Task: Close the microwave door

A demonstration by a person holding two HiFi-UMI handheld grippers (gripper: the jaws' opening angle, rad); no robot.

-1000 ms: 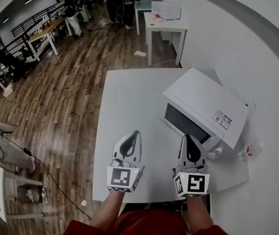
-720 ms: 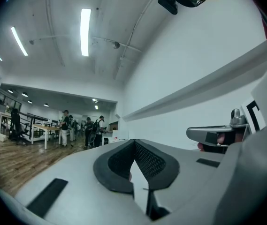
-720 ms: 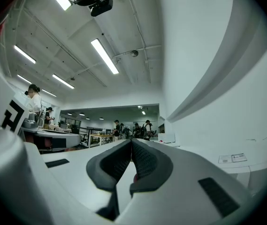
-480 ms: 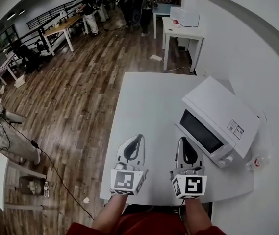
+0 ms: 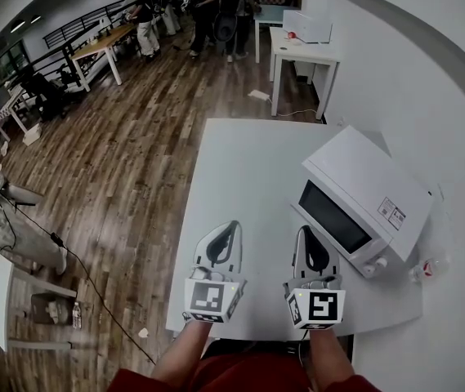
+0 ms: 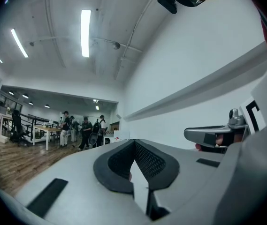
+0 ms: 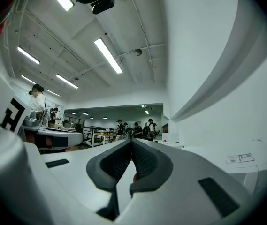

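A white microwave [image 5: 371,188] stands at the right of the white table [image 5: 240,162], its dark-windowed door [image 5: 334,217] flush with the front, closed. My left gripper [image 5: 230,225] and right gripper [image 5: 306,231] hover side by side near the table's front edge, pointing forward and level. Both are shut with nothing held. The right gripper's tip is a short way left of the microwave's front corner, not touching it. In the left gripper view the jaws [image 6: 134,142] meet at the tip. The right gripper view shows its jaws [image 7: 132,142] closed too, with the microwave's labelled side [image 7: 246,165] at right.
A white wall runs close behind the microwave on the right. A small clear item with a red part [image 5: 424,269] lies beside the microwave. A second white table [image 5: 301,51] with a box stands further back; people [image 5: 207,6] gather at the far end. Wooden floor lies left.
Both grippers have drawn back a little from the microwave's front toward the table's near edge, and the head view has shifted. Over the last half second nothing moved.
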